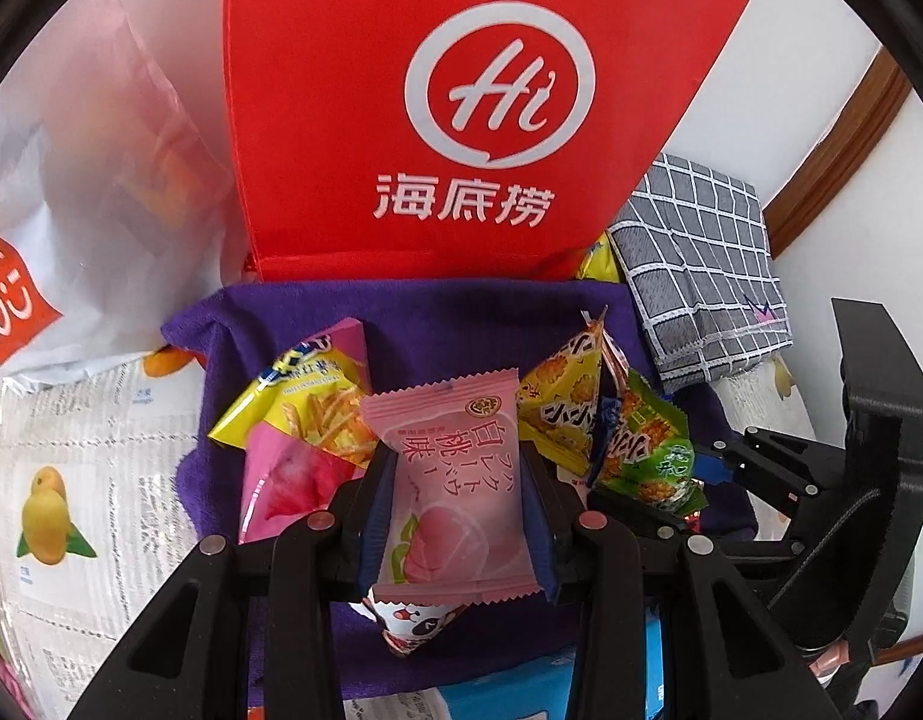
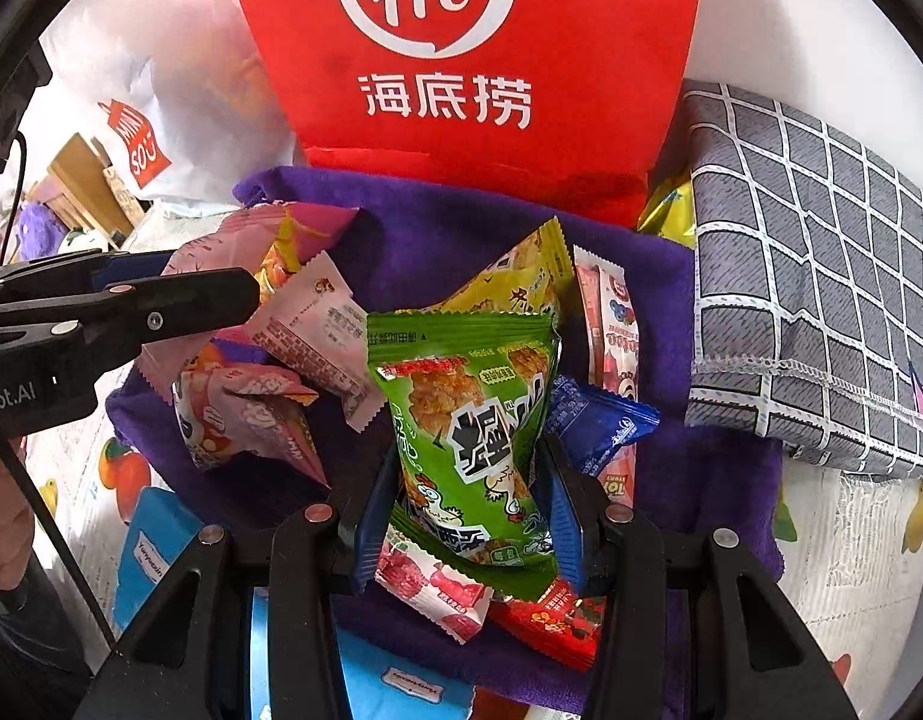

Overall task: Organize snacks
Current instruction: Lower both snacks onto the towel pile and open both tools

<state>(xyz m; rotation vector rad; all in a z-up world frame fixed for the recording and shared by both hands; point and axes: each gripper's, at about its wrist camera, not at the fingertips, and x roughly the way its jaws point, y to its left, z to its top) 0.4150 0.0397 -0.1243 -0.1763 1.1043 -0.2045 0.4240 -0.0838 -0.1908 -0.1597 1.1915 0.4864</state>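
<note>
Both claws pinch packets (image 1: 455,480) amid crowding snacks (image 2: 269,354).

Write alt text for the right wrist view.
The right gripper is shut on a green snack packet, held over a purple towel strewn with other snack packets. Behind stands a red bag; a grey checked cloth lies right, and the left gripper enters from the left.

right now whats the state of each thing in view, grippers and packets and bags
left gripper: shut on the pink peach packet
right gripper: shut on the green snack packet
red bag: upright behind the pile
purple towel: spread under the loose snacks
yellow fries packet: lying loose on the towel
grey checked cloth: folded, right of the towel
</note>
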